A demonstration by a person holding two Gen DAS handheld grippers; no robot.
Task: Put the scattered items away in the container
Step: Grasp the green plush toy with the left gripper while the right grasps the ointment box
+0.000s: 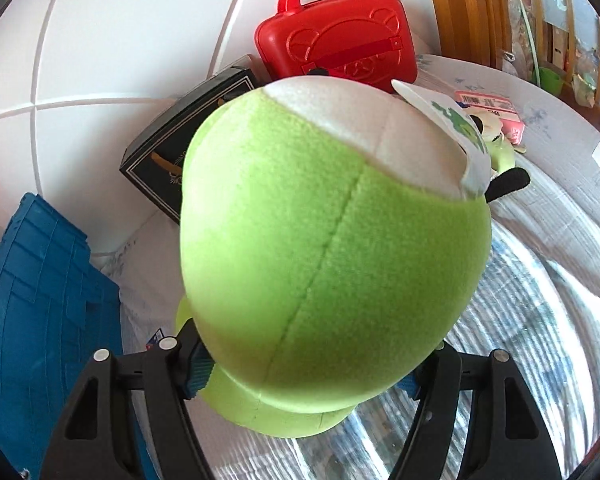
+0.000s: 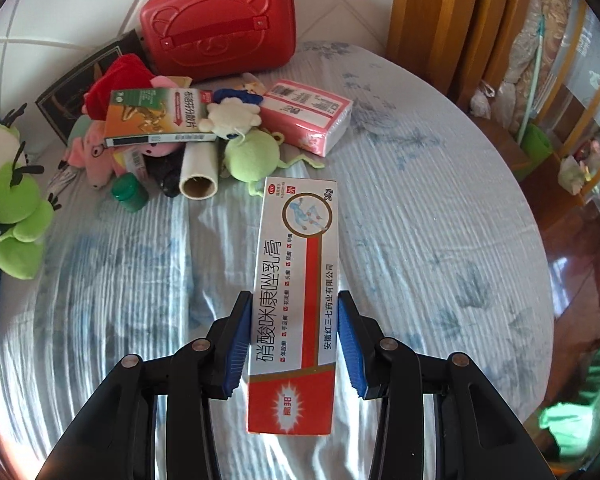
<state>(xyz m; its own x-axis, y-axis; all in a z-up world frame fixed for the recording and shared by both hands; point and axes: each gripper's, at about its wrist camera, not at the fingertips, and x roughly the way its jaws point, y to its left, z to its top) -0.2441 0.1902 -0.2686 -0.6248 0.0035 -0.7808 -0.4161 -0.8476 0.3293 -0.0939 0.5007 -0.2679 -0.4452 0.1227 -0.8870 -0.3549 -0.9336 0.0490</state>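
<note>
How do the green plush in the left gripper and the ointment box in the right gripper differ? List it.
The green plush toy is soft, rounded and lime green with a white patch; the ointment box is stiff, flat-sided, white and red with printed text.
The plush bulges far wider than the left gripper; the box is long and narrow between the pads of the right gripper.
Both are clamped and lifted off the bedsheet.
</note>
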